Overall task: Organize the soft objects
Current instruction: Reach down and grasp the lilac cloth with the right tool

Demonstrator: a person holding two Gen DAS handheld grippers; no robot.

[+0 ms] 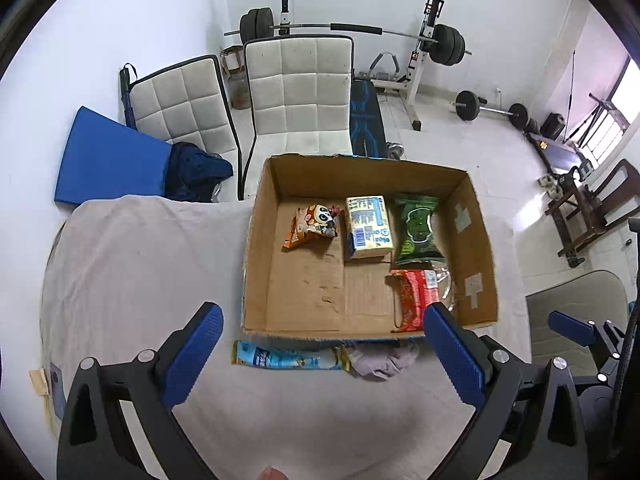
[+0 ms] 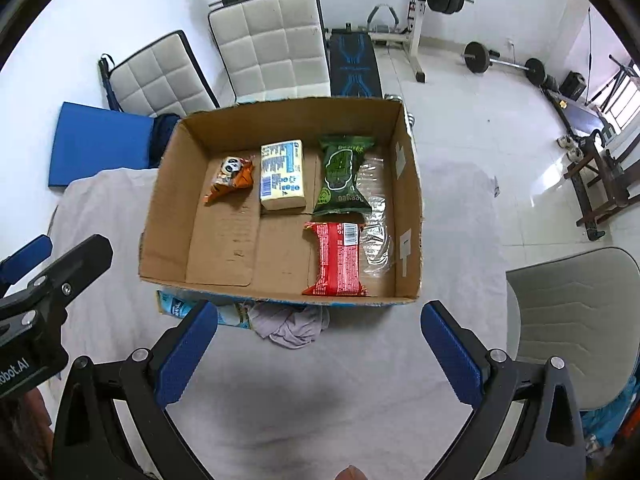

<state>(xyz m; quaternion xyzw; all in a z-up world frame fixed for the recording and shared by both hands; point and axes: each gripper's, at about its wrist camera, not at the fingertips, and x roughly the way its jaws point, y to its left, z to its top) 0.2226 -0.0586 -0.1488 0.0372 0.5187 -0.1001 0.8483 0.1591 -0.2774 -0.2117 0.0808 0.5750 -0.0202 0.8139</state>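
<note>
An open cardboard box (image 1: pixel 256 264) (image 2: pixel 168 200) stands on the cloth-covered table. Inside lie an orange panda snack bag (image 1: pixel 314 224) (image 2: pixel 232 178), a yellow pack (image 1: pixel 368 232) (image 2: pixel 282 174), a green pouch (image 1: pixel 416 230) (image 2: pixel 342 176), a red packet (image 1: pixel 414 298) (image 2: pixel 336 258) and a clear plastic wrapper (image 2: pixel 374 208). In front of the box lie a light-blue packet (image 1: pixel 286 358) (image 2: pixel 176 306) and a crumpled lilac cloth (image 1: pixel 380 360) (image 2: pixel 290 326). My left gripper (image 1: pixel 322 356) is open and empty above these two. My right gripper (image 2: pixel 318 354) is open and empty just near of the cloth.
Two white padded chairs (image 1: pixel 298 88) stand behind the table with a blue mat (image 1: pixel 108 156) and dark clothing (image 1: pixel 198 176). A grey chair (image 2: pixel 572 320) is at the right. Weight benches and barbells (image 1: pixel 360 32) fill the room behind.
</note>
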